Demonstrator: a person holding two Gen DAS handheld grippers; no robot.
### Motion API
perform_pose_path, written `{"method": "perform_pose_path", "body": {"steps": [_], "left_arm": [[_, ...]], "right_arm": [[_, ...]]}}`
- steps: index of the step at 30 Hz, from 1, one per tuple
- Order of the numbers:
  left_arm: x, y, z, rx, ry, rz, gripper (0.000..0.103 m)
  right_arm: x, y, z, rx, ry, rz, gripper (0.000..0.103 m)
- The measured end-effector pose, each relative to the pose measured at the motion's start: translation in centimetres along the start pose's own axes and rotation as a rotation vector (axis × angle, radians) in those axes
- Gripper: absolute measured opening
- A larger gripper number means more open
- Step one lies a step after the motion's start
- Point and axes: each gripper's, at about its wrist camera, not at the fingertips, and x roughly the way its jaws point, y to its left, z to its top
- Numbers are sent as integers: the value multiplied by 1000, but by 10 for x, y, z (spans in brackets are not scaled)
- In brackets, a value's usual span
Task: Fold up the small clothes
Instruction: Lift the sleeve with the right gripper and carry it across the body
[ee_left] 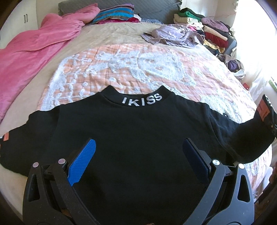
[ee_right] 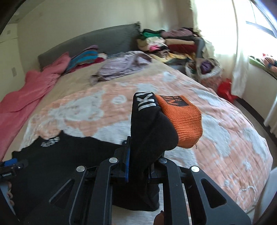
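Black sweatshirt [ee_left: 135, 131] flat, collar toward headboard [ee_left: 121, 7], sleeves sideways (left jaws open, right jaws clamping orange-cuffed sleeve [ee_right: 150, 128]).

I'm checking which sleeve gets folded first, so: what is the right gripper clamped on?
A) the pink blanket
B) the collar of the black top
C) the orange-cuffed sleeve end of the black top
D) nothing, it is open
C: in the right wrist view the right gripper is shut on the sleeve of the black top, its orange cuff sticking out past the fingers, lifted off the bedspread.
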Motion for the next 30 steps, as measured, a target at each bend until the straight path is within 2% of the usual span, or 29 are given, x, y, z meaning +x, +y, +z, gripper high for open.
{"method": "perform_pose_path", "body": {"steps": [12, 30], "left_arm": [[-21, 29, 3, -57, -34, -4, 94], [-45, 89, -8, -149, -51, 17, 94]], "right_arm": [[-15, 72, 8, -125, -17, 96, 13], [-12, 162, -13, -262, 23, 193, 13]]}}
